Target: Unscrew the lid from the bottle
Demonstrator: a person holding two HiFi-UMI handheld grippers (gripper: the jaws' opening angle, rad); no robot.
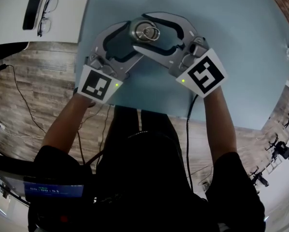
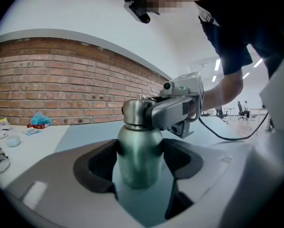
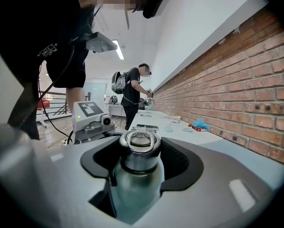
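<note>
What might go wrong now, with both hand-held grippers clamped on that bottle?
The left hand-held gripper grips the smooth green bottle by its rounded body, so it may spin along with the lid. The right hand-held gripper might slip on that polished steel lid.

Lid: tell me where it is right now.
In the head view the lid sits at top centre above the blue table, on the bottle, clamped between the jaws of the right gripper; the left gripper grips the bottle body just below it.
</note>
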